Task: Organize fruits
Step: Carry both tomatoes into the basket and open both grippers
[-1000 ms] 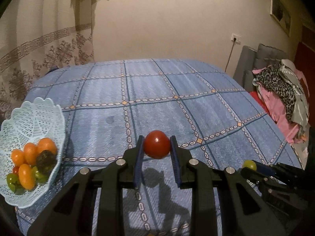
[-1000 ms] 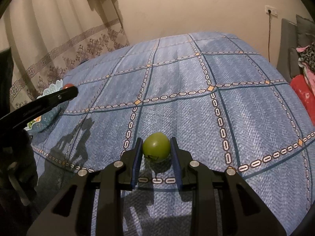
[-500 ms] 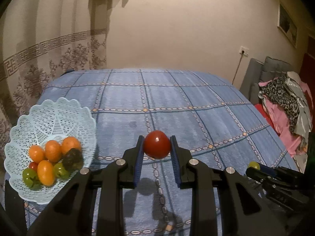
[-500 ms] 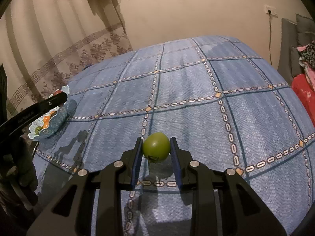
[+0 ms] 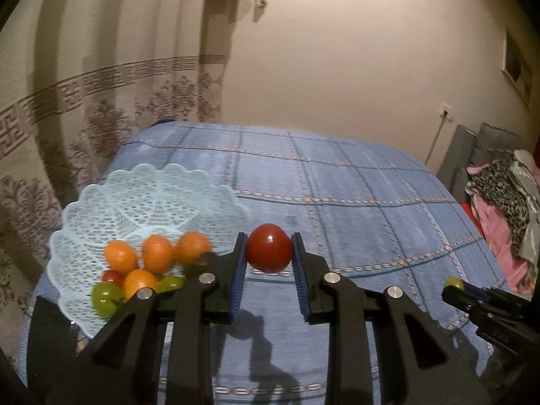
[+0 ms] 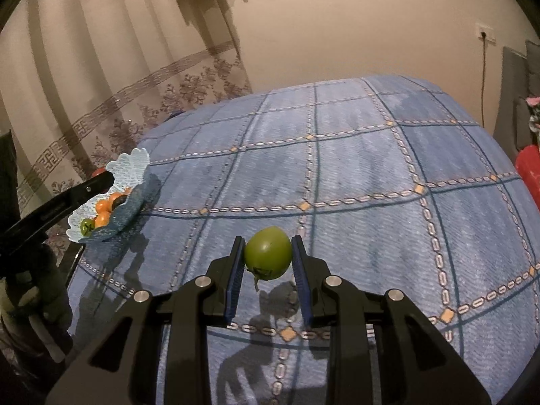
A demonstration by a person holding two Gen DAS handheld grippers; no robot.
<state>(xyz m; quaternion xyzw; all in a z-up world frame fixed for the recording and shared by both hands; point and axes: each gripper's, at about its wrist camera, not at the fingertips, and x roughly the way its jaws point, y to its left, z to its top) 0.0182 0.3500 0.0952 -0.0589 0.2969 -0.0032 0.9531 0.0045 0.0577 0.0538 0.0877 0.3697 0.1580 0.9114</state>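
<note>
Compared with one second ago, the basket (image 5: 148, 195) is now much closer to the left gripper (image 5: 269, 253), which grips a red tomato (image 5: 269, 248) above the blue cloth (image 5: 354, 202), just right of the basket rim. Oranges (image 5: 157, 253) and green fruits (image 5: 106, 295) lie inside.

From the right wrist, the right gripper (image 6: 268, 258) clamps a green tomato (image 6: 268, 252) over the cloth, well apart from the basket (image 6: 131, 165). Nothing lies between them.
</note>
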